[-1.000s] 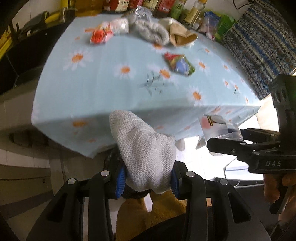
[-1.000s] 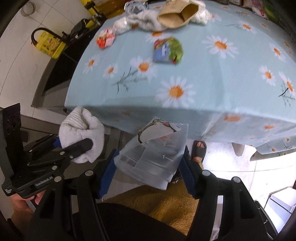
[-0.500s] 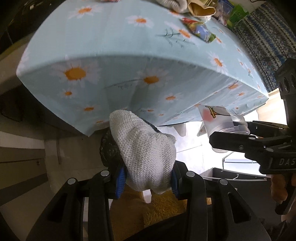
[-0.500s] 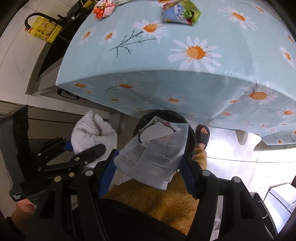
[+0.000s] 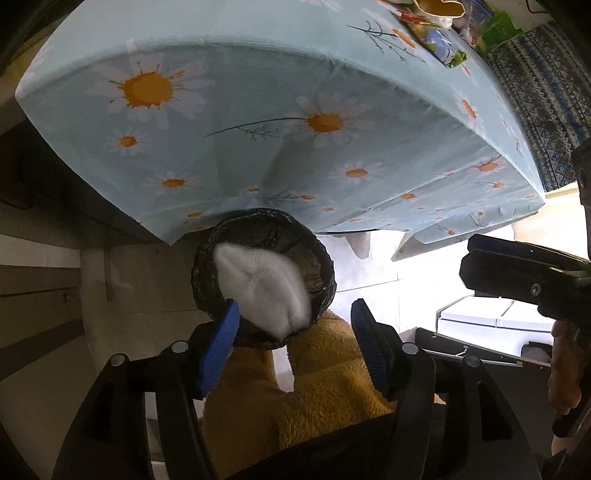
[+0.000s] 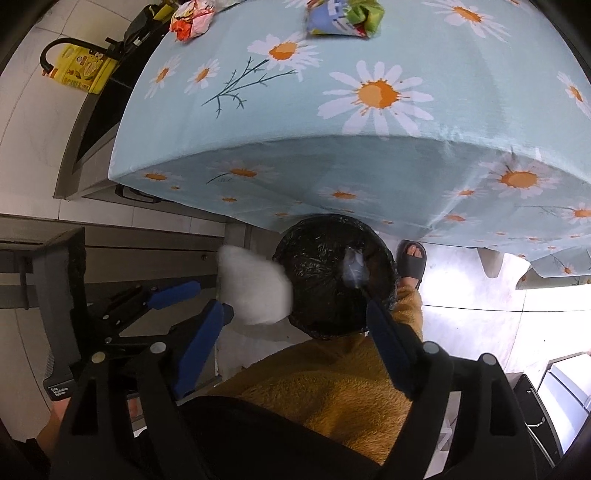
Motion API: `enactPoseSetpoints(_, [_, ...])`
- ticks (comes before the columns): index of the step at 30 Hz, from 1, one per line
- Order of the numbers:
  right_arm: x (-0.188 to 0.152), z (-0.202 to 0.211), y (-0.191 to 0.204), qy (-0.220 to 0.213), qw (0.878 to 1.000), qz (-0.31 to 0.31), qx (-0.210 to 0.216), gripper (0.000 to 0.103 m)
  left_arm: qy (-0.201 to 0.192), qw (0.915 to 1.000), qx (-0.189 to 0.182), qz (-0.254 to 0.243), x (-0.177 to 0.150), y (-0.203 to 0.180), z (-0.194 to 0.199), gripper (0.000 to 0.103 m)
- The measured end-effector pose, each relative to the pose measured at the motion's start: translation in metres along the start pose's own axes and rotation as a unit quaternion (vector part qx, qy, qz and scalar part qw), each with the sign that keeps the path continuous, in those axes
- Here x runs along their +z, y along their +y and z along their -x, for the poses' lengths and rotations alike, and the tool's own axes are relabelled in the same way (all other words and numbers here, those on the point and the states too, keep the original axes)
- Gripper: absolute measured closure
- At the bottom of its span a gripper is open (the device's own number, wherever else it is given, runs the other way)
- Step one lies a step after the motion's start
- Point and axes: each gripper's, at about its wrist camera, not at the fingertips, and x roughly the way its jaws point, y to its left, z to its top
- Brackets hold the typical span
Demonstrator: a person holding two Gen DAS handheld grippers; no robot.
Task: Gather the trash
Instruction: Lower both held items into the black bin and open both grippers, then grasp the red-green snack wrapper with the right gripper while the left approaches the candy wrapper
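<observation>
A black-lined trash bin [image 5: 321,254] [image 6: 317,258] stands on the floor under the table edge. My left gripper [image 5: 293,319] is open above it; the white knitted cloth [image 5: 266,288] [image 6: 255,291] is blurred, loose between and beyond the jaws, falling at the bin's rim. My right gripper [image 6: 295,314] is open and empty over the bin; the clear plastic bag [image 6: 354,267] lies inside the bin. On the daisy tablecloth [image 6: 369,147] lie a blue-green wrapper [image 6: 341,18] [image 5: 439,44] and a red-white wrapper [image 6: 192,18].
A person's yellow fleece legs [image 6: 332,384] and a sandalled foot [image 6: 412,262] are beside the bin. A yellow jug [image 6: 79,68] stands at the left on the floor. A patterned cushion [image 5: 546,92] is at the table's right. Cabinets stand to the left.
Both grippers opened. The white cloth left the left jaws and drops toward the bin; the clear bag left the right jaws and now lies in the bin. Both views lowered toward the bin.
</observation>
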Motion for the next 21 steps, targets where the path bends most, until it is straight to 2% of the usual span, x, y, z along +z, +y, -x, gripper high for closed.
enactPoseSetpoints(21, [0.000, 0.040, -0.016, -0.057, 0.998, -0.016, -0.002, 0.024, -0.052, 0.9982, 0.011, -0.026, 0.014, -0.014, 0.046, 0.042])
